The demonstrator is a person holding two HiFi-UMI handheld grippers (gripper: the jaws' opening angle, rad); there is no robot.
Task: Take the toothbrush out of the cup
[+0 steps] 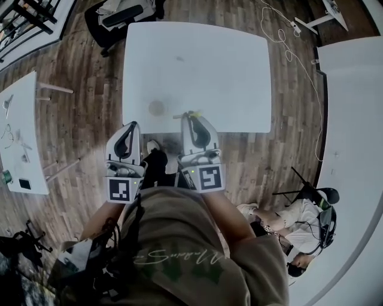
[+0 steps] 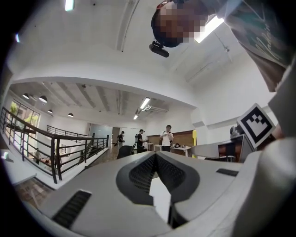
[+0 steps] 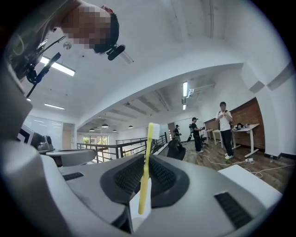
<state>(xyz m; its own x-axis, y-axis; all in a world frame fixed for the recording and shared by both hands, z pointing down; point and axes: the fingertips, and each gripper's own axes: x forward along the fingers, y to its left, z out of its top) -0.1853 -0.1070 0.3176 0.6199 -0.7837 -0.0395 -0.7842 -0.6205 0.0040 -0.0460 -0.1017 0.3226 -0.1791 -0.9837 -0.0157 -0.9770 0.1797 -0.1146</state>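
Observation:
In the head view a white table (image 1: pixel 239 72) lies ahead, with a small round cup (image 1: pixel 157 107) seen from above near its front edge. My right gripper (image 1: pixel 192 117) is shut on a yellow toothbrush (image 1: pixel 187 113) just right of the cup, over the table's front edge. In the right gripper view the toothbrush (image 3: pixel 147 166) stands upright between the pads of that gripper (image 3: pixel 147 159), white bristles on top. My left gripper (image 1: pixel 132 125) hovers below and left of the cup, off the table. In its own view its jaws (image 2: pixel 156 156) meet at the tips with nothing between them.
More white desks stand at the left (image 1: pixel 21 137) and right (image 1: pixel 353 119). An office chair (image 1: pixel 119 18) sits at the table's far end. A cable (image 1: pixel 293 54) trails over the wooden floor. A person (image 1: pixel 299 221) sits at lower right; others (image 3: pixel 225 127) stand in the distance.

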